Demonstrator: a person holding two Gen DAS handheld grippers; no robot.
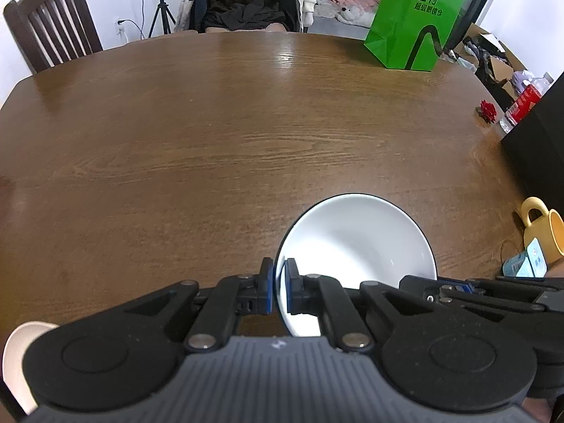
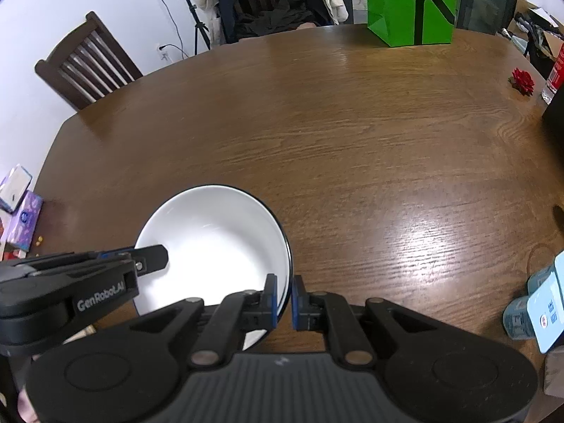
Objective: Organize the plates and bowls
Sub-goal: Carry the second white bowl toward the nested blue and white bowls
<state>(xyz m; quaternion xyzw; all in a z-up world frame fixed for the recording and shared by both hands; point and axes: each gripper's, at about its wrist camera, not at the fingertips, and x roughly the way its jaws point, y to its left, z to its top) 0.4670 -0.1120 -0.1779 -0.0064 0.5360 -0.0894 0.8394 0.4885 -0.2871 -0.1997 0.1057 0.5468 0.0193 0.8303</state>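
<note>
Fingers (image 1: 270,282) of your left gripper (image 1: 280,287) and right gripper (image 2: 283,299) pinch opposite rims of the white bowl (image 2: 211,239). It spans between them, over open bench (image 1: 211,141) ahead.

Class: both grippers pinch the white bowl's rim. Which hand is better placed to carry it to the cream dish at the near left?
Probably left. The left gripper clamps the bowl on its left rim, and the cream dish lies beside it; the right gripper holds the opposite rim.
</note>
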